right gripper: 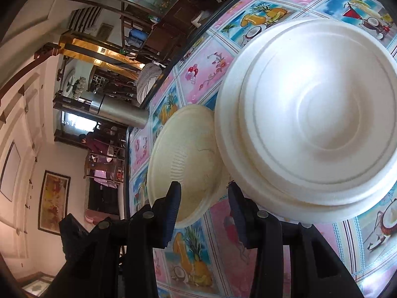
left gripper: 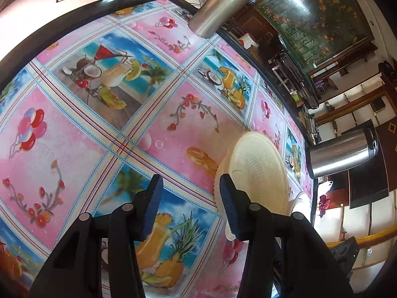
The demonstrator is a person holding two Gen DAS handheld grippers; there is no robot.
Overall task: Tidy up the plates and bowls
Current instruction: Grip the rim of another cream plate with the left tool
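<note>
Cream plate (right gripper: 183, 159) on tablecloth (right gripper: 211, 74), touching left of white foam bowl stack (right gripper: 307, 124).

Right gripper (right gripper: 203, 198) nearer, jaws apart over plate's near rim.

Left gripper (left gripper: 191, 198) jaws apart, empty; plate (left gripper: 258, 168) lies right of it.

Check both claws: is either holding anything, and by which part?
Nothing is held. The left claw and right claw are both open; the cream plate lies ungripped.

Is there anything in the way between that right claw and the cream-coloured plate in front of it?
Nothing visible stands between them. The right gripper is open, and the cream plate lies just ahead of its fingers, its near rim already at the left finger. The white stack sits beside the plate, overlapping its right edge.
</note>
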